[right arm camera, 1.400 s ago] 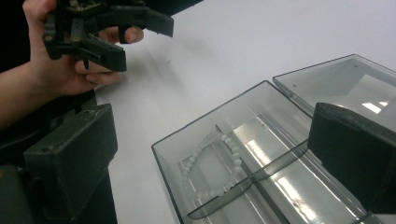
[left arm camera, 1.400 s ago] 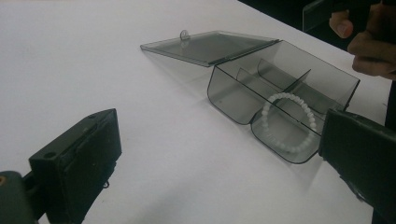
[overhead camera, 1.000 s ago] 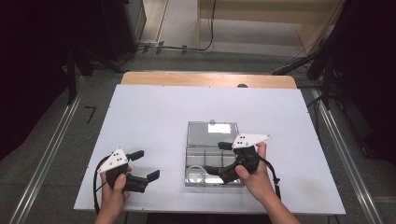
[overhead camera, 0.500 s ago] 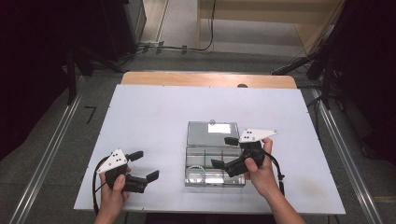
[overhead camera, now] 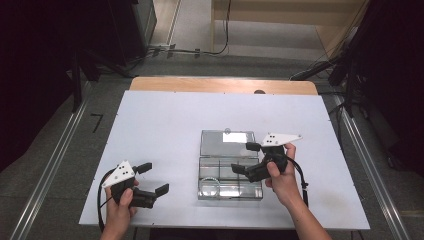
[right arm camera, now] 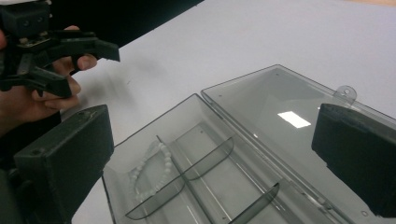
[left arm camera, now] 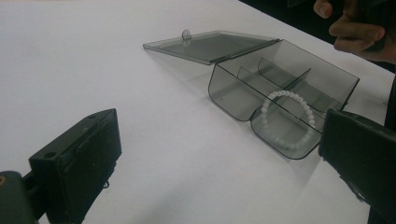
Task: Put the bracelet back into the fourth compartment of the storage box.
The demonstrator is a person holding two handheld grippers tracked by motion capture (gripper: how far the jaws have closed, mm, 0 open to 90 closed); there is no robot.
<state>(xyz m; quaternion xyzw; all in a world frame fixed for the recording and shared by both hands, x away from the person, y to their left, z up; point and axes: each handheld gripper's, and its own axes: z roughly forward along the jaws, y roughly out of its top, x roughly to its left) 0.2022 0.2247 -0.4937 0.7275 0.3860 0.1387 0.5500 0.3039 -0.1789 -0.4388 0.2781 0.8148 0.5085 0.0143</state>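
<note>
My right gripper hovers over the right part of the clear plastic box, jaws spread wide with nothing between them. From the right gripper view, those jaws frame the open box from above: the lid lies folded flat back on the white surface, a bright reflection on it. Inside, curved dividers split the tray into compartments, and the white bead bracelet lies in the end one, at the left of that view.

My left gripper sits well apart from the box, near the front-left corner of the surface, resting low, jaws parted and empty. In the left gripper view, the box stands ahead, and the bracelet sits in the rounded compartment nearest me, curled in a loop and leaning against a divider. The lid stretches off to the left there, its small tab at the far edge. My right hand shows at the top right, beyond the box.
</note>
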